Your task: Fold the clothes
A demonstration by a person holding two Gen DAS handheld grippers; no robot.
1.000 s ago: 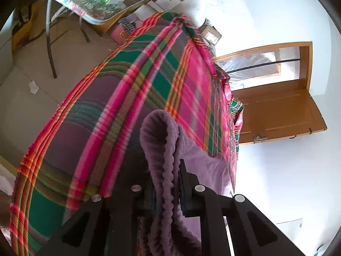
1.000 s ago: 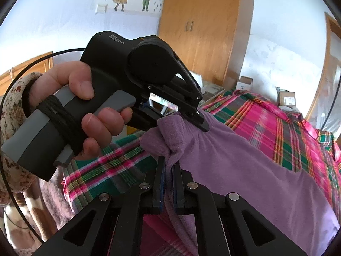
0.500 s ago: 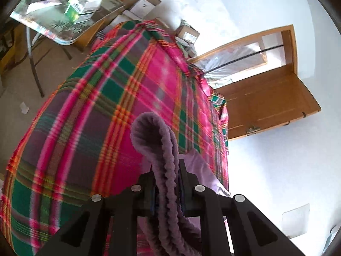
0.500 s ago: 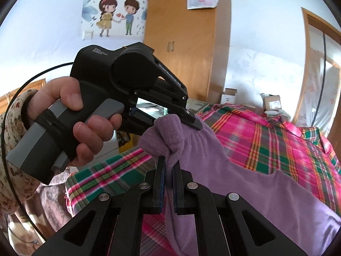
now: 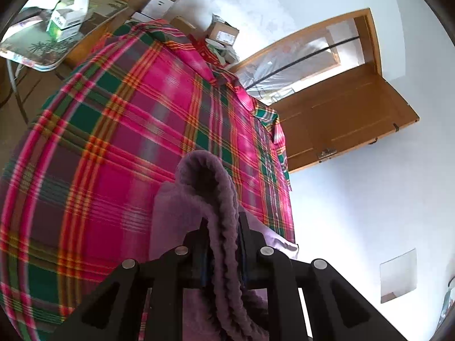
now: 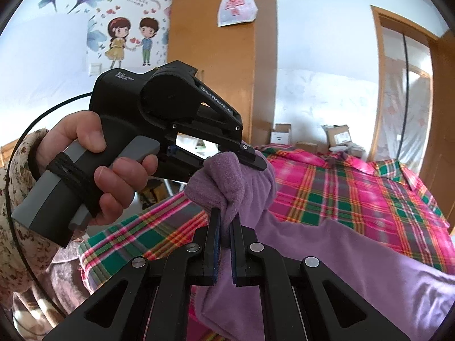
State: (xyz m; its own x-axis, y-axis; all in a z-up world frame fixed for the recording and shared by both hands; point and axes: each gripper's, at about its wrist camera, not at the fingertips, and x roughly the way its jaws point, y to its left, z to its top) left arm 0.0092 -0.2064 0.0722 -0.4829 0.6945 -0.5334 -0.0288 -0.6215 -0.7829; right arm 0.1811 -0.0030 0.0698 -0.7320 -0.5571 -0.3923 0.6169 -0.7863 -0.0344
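A purple fleece garment [image 6: 327,250] is held up above a bed covered by a pink, green and purple plaid sheet [image 6: 355,187]. My right gripper [image 6: 223,221] is shut on a bunched edge of the garment. My left gripper [image 6: 250,157], held in a person's hand [image 6: 113,176], pinches the same bunch just beyond it. In the left wrist view my left gripper [image 5: 222,221] is shut on a thick ribbed fold of the purple garment [image 5: 210,187], which arches over the fingers and hangs down. The plaid sheet [image 5: 113,147] lies below.
A wooden wardrobe [image 6: 221,65] stands behind the bed with a plastic bag on it. An open wooden door [image 5: 349,119] is at the bed's far end. Cardboard boxes [image 5: 223,32] sit past the bed, and a small table [image 5: 54,42] with boxes stands beside it.
Both grippers have risen with the garment, which now lifts higher off the bed. The left wrist view has tilted, showing more of the door and wall.
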